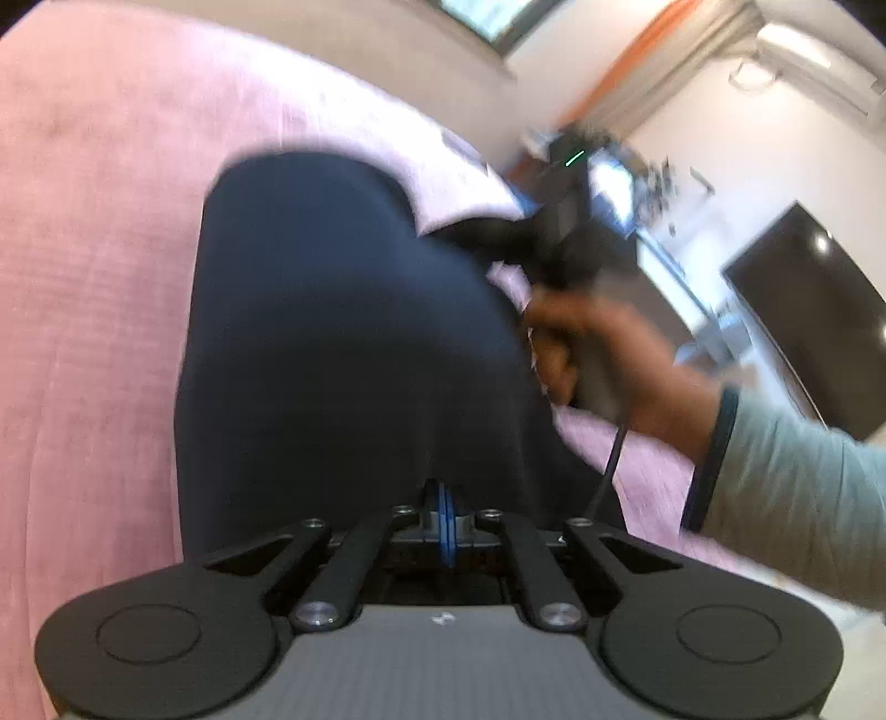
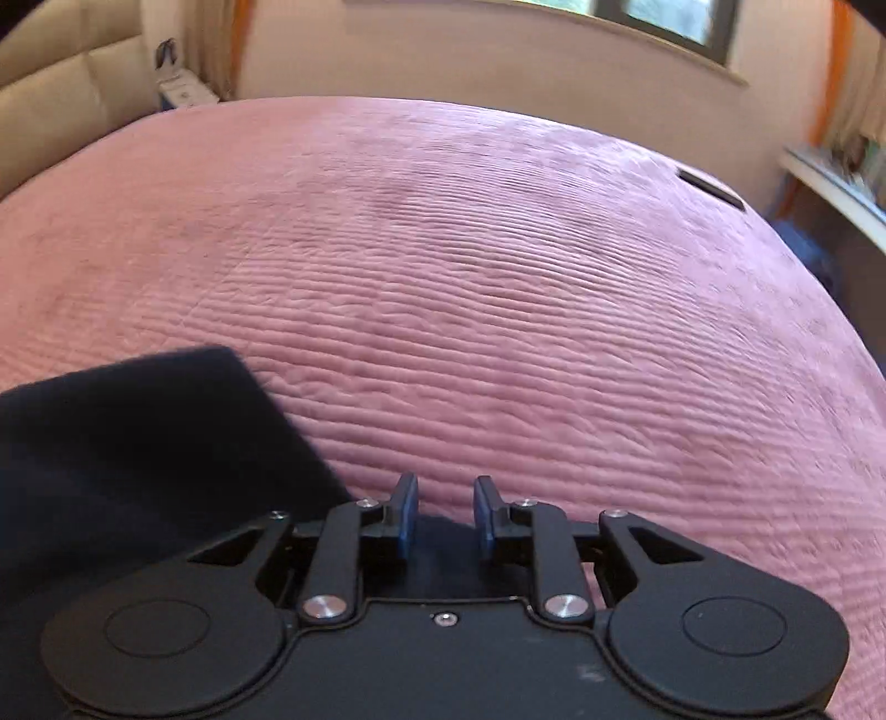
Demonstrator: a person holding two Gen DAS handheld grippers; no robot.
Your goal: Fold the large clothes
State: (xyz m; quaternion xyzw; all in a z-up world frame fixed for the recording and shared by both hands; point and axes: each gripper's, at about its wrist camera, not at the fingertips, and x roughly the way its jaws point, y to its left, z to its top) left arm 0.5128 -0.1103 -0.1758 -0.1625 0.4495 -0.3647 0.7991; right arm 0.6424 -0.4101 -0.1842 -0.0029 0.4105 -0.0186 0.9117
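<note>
We work over a pink ribbed bedspread (image 2: pixel 498 288) that fills the space ahead of both tongs. Our left tongs (image 1: pixel 446 512) are pinched shut on the dark navy garment (image 1: pixel 343 343), which stretches away from their tips across the spread. Our right tongs (image 2: pixel 446 515) stand parted with nothing pressed between the pads; the garment lies to their left. Beyond the bed we see a window (image 2: pixel 664 22), a beige wall and a padded headboard (image 2: pixel 61 83).

Both grippers are black, with 2 round discs, silver screws and blue pads (image 2: pixel 408 512). At 3 o'clock in the left view, a hand (image 1: pixel 620 360) wears a pale grey-green sleeve (image 1: pixel 803 498) with dark cuff; a black cable (image 1: pixel 609 465) hangs below.
</note>
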